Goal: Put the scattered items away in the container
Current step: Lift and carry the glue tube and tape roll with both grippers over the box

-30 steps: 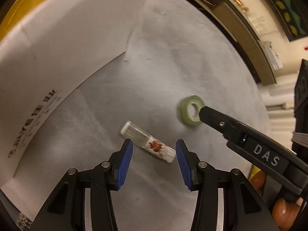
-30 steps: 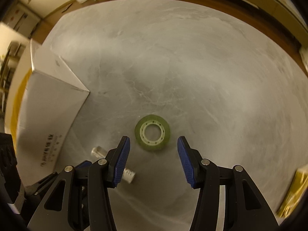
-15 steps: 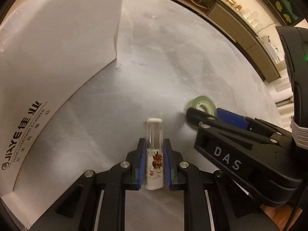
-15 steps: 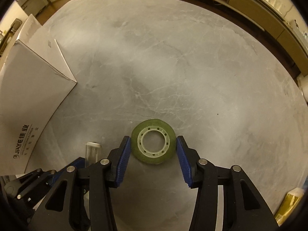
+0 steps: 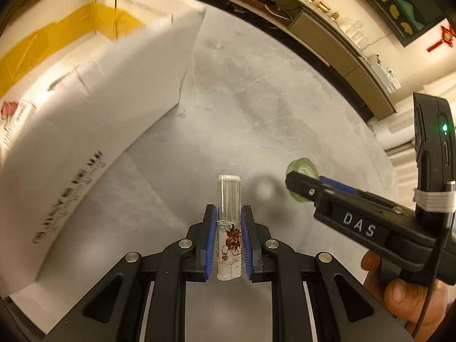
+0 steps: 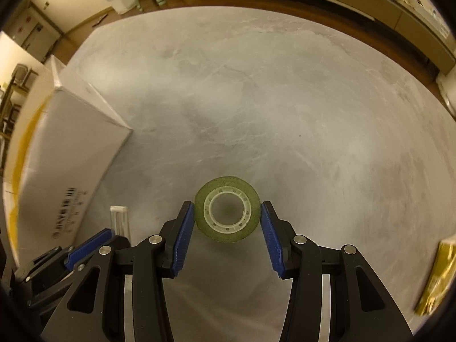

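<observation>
My left gripper [image 5: 227, 213] is shut on a clear plastic tube [image 5: 228, 199] with a red-brown print, held above the grey table. The tube's clear end sticks out past the fingertips. My right gripper [image 6: 227, 211] is shut on a green tape roll [image 6: 227, 208], its blue pads pressing both sides, and the roll is lifted off the table. The same roll [image 5: 302, 168] shows in the left wrist view at the tip of the right gripper. The white cardboard box [image 5: 85, 108] with a yellow lining stands to the left, its top open. The box [image 6: 57, 154] also appears left in the right wrist view.
The grey marble table [image 6: 285, 114] spreads out ahead. A yellow packet [image 6: 436, 279] lies at its right edge. A person's hand [image 5: 399, 290] holds the right gripper's handle. Shelves and cabinets [image 5: 327, 28] run along the far wall.
A second ago both grippers stood open over the items on the table. Each then shut, the left on the tube and the right on the tape roll, and both have since lifted.
</observation>
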